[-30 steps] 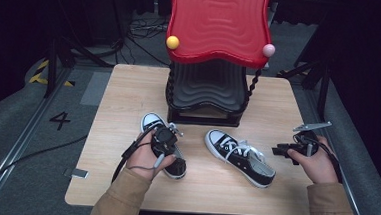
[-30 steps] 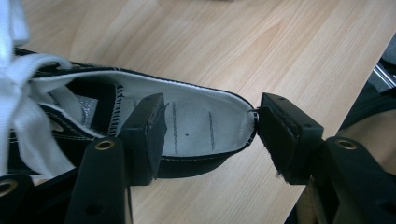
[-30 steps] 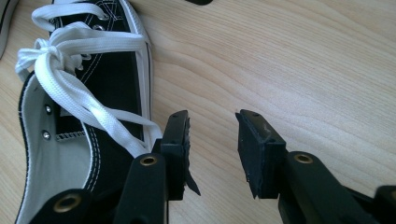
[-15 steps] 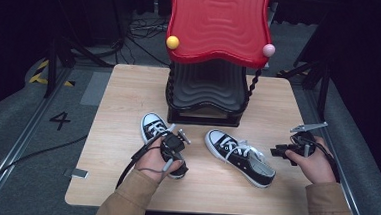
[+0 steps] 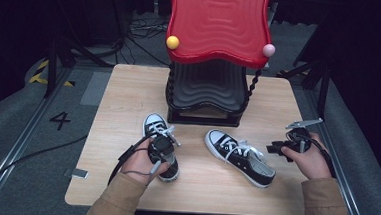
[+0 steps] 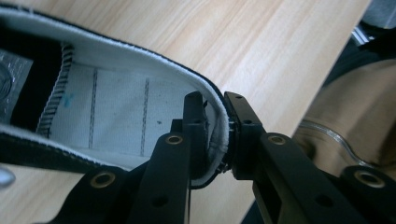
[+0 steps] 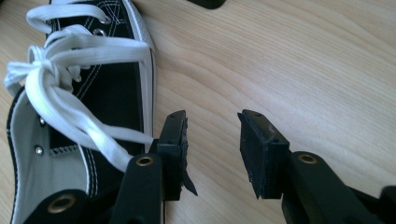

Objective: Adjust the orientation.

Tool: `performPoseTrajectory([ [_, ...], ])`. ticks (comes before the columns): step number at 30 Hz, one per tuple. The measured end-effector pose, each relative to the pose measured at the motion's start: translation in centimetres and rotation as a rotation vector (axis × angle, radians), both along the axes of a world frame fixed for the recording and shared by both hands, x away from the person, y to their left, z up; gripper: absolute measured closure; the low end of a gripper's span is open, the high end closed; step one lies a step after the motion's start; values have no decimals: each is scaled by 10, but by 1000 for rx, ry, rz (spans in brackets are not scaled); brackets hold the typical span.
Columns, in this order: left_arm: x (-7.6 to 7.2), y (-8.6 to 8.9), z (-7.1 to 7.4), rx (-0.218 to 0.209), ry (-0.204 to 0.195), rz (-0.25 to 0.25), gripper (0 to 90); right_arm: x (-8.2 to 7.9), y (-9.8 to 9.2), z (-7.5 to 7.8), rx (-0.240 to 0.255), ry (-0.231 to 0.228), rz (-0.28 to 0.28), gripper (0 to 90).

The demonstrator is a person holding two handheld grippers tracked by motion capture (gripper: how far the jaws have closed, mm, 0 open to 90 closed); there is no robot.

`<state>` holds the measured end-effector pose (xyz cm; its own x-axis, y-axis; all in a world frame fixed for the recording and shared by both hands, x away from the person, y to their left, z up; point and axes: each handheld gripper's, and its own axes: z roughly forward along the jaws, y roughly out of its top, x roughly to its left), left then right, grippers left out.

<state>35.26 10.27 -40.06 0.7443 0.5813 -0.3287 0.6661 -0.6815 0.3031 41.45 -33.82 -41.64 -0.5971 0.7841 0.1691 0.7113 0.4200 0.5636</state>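
Observation:
Two black canvas sneakers with white laces lie on the wooden table (image 5: 130,84). The left sneaker (image 5: 155,126) points its toe away from me. My left gripper (image 5: 162,150) sits over its heel. In the left gripper view the jaws (image 6: 214,105) have just been closing and now pinch the heel rim (image 6: 140,70), one pad inside the shoe and one outside. The right sneaker (image 5: 240,158) lies at an angle, heel toward my right gripper (image 5: 272,148). That gripper (image 7: 212,123) is open over bare wood, just beside the shoe's side (image 7: 112,88) and a lace loop.
A tall stand with a red wavy top (image 5: 216,24) and a black wavy shelf (image 5: 207,88) below rises at the back centre of the table. A yellow ball (image 5: 172,42) and a pink ball (image 5: 268,50) hang at its corners. Cables run over the floor.
My left hand has shifted a little toward me, from the left sneaker's laces to its heel. The right hand and the right sneaker have kept still.

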Motion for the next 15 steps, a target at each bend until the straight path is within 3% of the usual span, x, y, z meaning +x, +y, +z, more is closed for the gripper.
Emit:
performPoseTrajectory([
  [7, -8, 23, 5, 4, 9, 19, 782, 8, 10, -1, 2, -2, 26, 623],
  [13, -13, 43, 7, 26, 26, 66, 785, 11, 13, 0, 7, -5, 31, 621],
  [15, -15, 54, 8, 52, 30, 98, 777, 11, 13, 0, 8, -4, 31, 621],
])
